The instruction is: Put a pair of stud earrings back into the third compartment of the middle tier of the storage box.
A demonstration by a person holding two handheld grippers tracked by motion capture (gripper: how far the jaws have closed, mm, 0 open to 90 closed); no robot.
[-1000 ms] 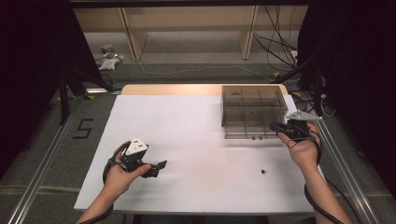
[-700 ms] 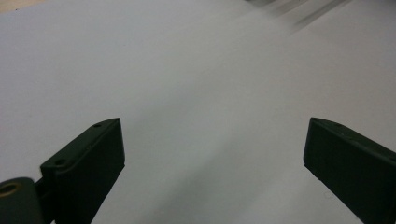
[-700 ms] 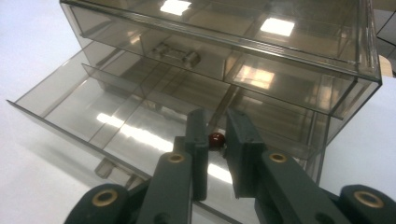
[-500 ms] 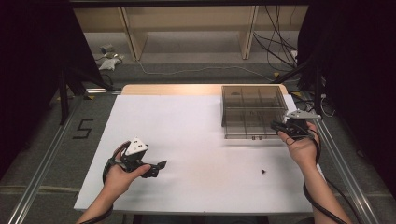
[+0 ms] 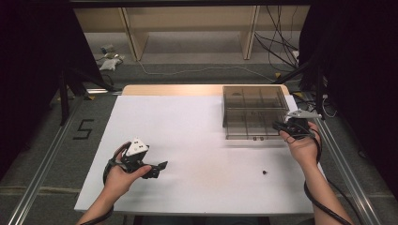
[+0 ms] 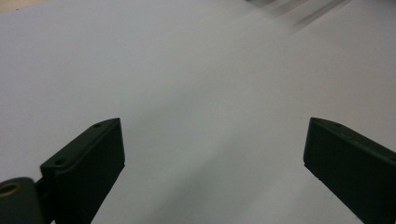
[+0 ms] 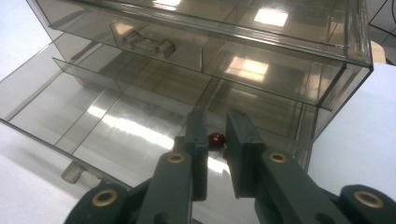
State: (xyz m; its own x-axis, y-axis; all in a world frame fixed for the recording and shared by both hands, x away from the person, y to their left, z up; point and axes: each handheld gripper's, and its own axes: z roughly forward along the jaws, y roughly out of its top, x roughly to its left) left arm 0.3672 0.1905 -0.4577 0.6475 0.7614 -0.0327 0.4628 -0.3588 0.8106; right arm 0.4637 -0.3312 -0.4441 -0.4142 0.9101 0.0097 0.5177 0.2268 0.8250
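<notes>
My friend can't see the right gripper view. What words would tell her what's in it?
A small dark red bead sits between the tips of the right claw, over the pulled-out lower drawer of a smoky clear plastic drawer box standing on a white table.

Glossy smoky clear-plastic drawer box (image 7: pixel 261 51), matt white tabletop (image 5: pixel 197 140), shiny red bead (image 7: pixel 216 138), matt black claws.

tiny dark speck (image 5: pixel 264 172) — unidentifiable, box corner (image 6: pixel 299 9) blurred
</notes>
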